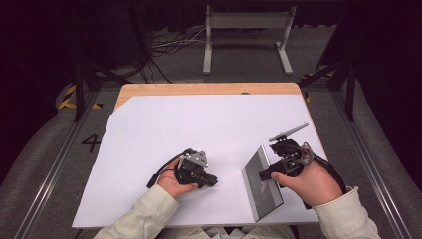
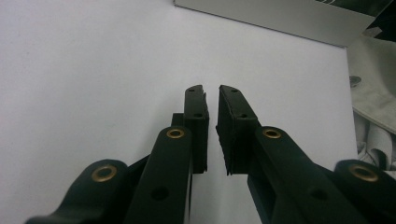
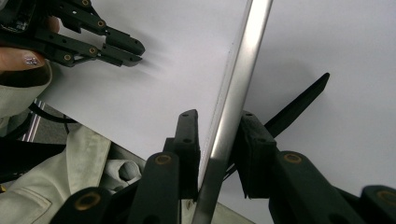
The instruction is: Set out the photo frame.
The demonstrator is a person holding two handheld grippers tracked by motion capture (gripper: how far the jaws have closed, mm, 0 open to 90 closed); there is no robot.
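A flat grey metal case (image 1: 261,184) lies at the front right of the white sheet (image 1: 199,124), and it looks tipped up on one long side. My right gripper (image 1: 262,175) reaches in from the right and is shut on its thin rim. In the right gripper view that rim (image 3: 233,93) runs upright between the two pads of the right gripper (image 3: 217,116), which press on it from both sides. My left gripper (image 1: 213,180) rests on the sheet left of the case, pointing toward it. Its jaws (image 2: 211,88) stand a narrow gap apart with nothing between them. The case's silver wall (image 2: 280,16) shows farther off.
The white sheet covers most of a wooden table (image 1: 199,89), bare only along the back edge. On the floor behind stand a grey metal frame (image 1: 246,30) and loose cables (image 1: 169,45). Pale jacket sleeves (image 1: 149,214) come in from the front edge.
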